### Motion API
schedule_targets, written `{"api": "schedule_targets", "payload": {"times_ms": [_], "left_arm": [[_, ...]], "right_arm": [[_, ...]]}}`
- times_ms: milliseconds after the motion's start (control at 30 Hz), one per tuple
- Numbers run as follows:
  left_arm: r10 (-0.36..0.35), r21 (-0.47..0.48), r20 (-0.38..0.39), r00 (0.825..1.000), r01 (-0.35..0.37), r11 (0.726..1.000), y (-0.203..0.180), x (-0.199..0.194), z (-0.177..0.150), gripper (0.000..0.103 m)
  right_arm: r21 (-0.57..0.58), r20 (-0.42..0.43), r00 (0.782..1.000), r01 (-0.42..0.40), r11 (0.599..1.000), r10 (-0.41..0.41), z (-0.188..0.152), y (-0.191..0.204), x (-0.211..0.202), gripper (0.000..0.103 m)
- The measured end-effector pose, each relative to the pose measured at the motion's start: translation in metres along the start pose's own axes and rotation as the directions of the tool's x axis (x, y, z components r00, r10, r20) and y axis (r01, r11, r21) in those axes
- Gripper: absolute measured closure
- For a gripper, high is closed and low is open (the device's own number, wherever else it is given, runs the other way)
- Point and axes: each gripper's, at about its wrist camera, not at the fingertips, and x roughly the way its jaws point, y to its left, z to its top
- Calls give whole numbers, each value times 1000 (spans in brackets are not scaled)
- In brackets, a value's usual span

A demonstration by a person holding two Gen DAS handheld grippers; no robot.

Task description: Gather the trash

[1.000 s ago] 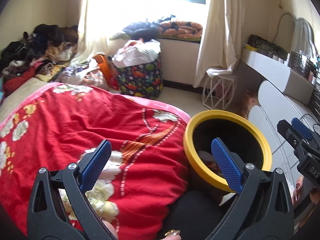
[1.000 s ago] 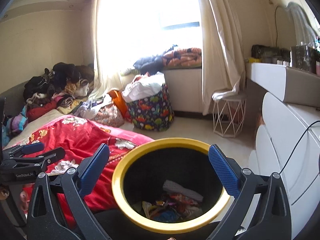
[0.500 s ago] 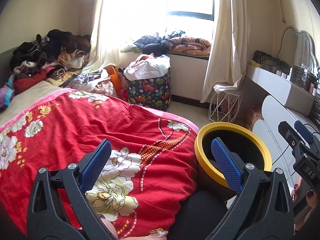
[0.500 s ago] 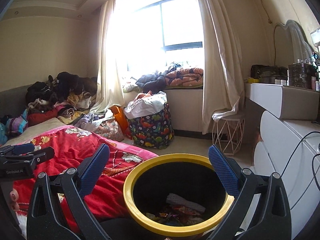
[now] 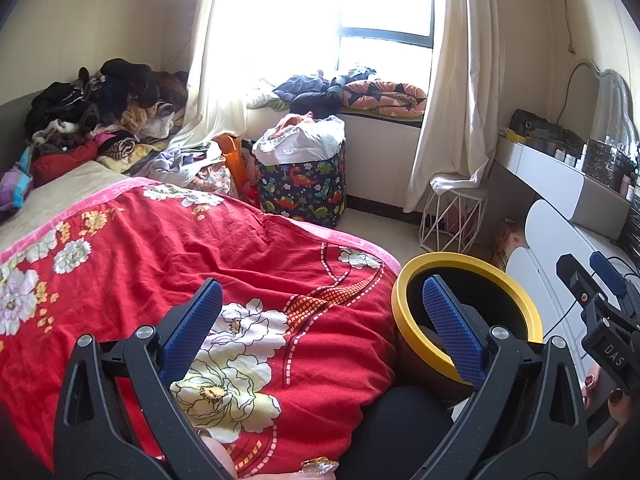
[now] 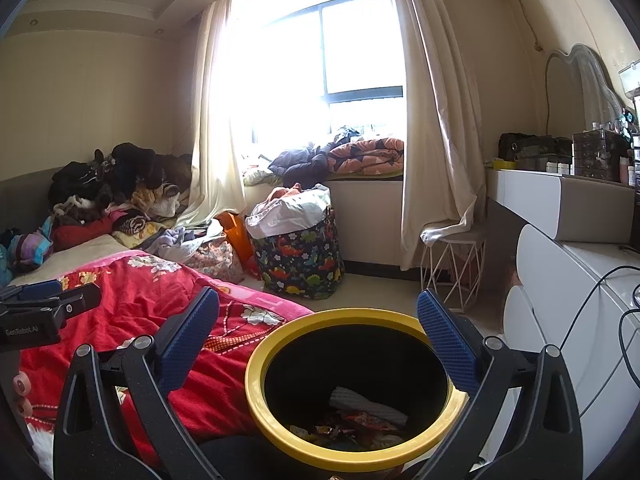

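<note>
- Hovering over the near end of the bed, the left tongs (image 5: 318, 312) have their two blue pads spread wide apart with nothing between them.
- The right tongs (image 6: 318, 322) are likewise spread apart and empty, held above the mouth of the trash bin (image 6: 256, 376).
- One trash bin is in view: black inside with a yellow rim, standing at the near right corner of the bed (image 5: 120, 264), just beside the red flowered blanket (image 5: 248, 264).
- Inside the bin, at the bottom, lies a heap of trash: one crumpled white paper piece (image 6: 366, 402) on top of several colourful wrappers (image 6: 340, 428); their exact number cannot be told.
- In the left wrist view the bin sits to the right of the blanket, partly behind the right-hand pad, and the right tongs show at the far right edge.
- One dinosaur-print fabric basket (image 5: 302, 192) stands on the floor below the window, stuffed with white and orange cloth that bulges over its top.
- One white wire stool (image 5: 452, 220) stands to the right of that basket, under the curtain's hem.
- One pile of clothes (image 5: 96, 112) covers the far left end of the bed.
- One white worktop (image 6: 560, 200) along the right wall carries a dark bag, a clear drawer box and several small bottles.
</note>
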Motion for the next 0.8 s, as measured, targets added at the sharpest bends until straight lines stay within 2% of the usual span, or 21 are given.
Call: {"api": "schedule_targets", "payload": {"times_ms": [800], "left_arm": [[1,-2,2,1000,-1,1000,0,-1,1,11]], "right_arm": [[9,4,1000,6,1000,-6,0,-8,-4,7]]}}
